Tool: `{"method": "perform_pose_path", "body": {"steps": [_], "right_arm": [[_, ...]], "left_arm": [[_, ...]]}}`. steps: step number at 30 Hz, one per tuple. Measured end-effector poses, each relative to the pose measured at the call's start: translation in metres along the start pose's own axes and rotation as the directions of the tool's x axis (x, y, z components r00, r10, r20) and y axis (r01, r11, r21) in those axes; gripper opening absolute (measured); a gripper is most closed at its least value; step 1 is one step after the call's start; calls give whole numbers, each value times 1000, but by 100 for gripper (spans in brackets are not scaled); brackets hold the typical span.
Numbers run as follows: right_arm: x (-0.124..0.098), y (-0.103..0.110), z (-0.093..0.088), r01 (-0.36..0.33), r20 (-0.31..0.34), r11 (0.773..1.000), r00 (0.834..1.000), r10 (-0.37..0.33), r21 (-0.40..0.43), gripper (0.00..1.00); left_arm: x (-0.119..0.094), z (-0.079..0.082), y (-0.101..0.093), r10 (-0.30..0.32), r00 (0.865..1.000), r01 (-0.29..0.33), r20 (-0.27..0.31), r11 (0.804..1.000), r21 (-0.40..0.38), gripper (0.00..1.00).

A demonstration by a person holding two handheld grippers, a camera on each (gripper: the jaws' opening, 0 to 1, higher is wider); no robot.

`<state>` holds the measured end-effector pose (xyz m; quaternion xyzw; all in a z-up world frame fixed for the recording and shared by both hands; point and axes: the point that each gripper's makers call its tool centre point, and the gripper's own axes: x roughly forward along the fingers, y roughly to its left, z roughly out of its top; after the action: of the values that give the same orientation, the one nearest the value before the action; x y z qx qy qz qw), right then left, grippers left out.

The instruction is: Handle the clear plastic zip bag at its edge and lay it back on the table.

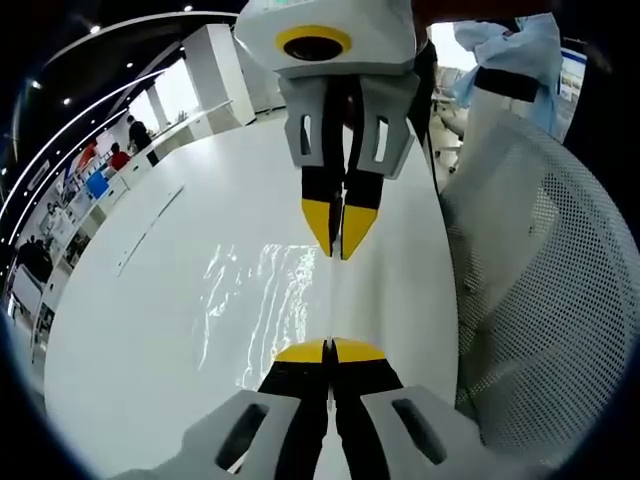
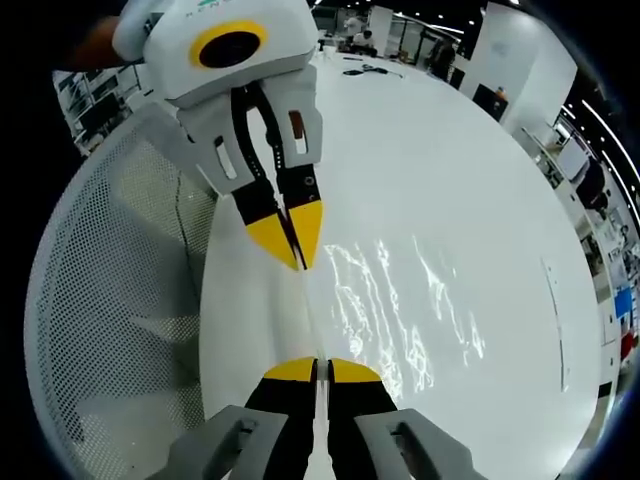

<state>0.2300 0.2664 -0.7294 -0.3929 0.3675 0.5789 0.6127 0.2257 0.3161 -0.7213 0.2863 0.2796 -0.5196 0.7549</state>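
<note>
Left gripper view: left gripper (image 1: 330,351) at bottom, yellow tips pressed together, pinching near edge of clear plastic zip bag (image 1: 262,300). Bag stretched taut between the two grippers, edge running as thin line from own tips up to the opposite gripper. Rest of bag spreading to the left over white table (image 1: 150,300), wrinkled, glinting with reflections; cannot tell whether touching the surface or hanging just above it. Right gripper (image 1: 340,235) coming in from top, pointing down toward camera, yellow tips closed on far end of same bag edge. White mesh chair back (image 1: 545,290) to the right, just beside table edge. Person in pale blue top (image 1: 515,45) at upper right behind chair. Other people (image 1: 128,140) far off at upper left, past the table.

Right gripper view: right gripper (image 2: 322,369) at bottom, yellow tips shut tight on bag edge. Clear bag (image 2: 405,310) fanning to the right over white table (image 2: 440,160), crinkled highlights visible. Left gripper (image 2: 292,240) entering from upper left, tilted, yellow tips clamped on other end of the edge. Taut bag edge linking both pairs of tips. Mesh chair back (image 2: 110,310) on left side, beside table rim. Small dark items (image 2: 370,68) on far end of table, too small to tell.
</note>
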Motion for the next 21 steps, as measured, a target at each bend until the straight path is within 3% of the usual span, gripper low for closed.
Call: {"method": "perform_pose_path", "body": {"steps": [21], "right_arm": [[-5,-4,-20,10,-23,999,1000,-9,31,0]], "left_arm": [[-1,-2,-1,2,1000,-2,-3,1000,-12,0]]}}
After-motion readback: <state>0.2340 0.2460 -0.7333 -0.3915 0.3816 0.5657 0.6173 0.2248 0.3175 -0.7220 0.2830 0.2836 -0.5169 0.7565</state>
